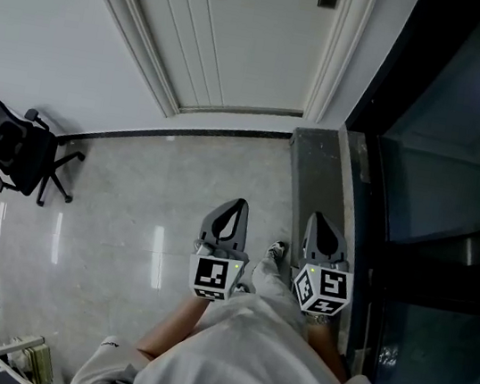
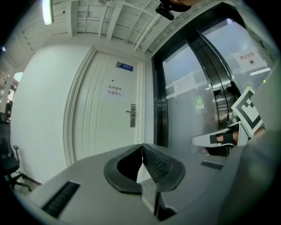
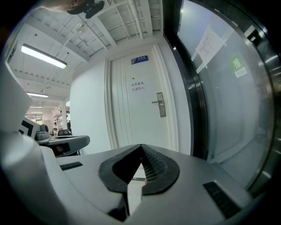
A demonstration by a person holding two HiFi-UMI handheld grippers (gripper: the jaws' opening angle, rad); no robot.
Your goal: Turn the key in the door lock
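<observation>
Left hand-held gripper (image 1: pixel 238 206) is held out over the tiled floor (image 1: pixel 129 205), jaws pressed together with nothing between them; its own view shows the ribbed pads (image 2: pixel 156 163) meeting. Ahead stands the white door (image 2: pixel 105 123). The lock plate with lever handle (image 2: pixel 132 115) sits by the door's right edge at about mid-height, well apart from both tools. No key can be made out from here. Right hand-held gripper (image 1: pixel 320 219), beside the glass wall (image 1: pixel 466 132), is likewise closed and empty. The approach looks like the step in hand: come in square to the lock plate, spread one pair of jaws just short of the key's bow, then grip it flat so the turn does not slip
</observation>
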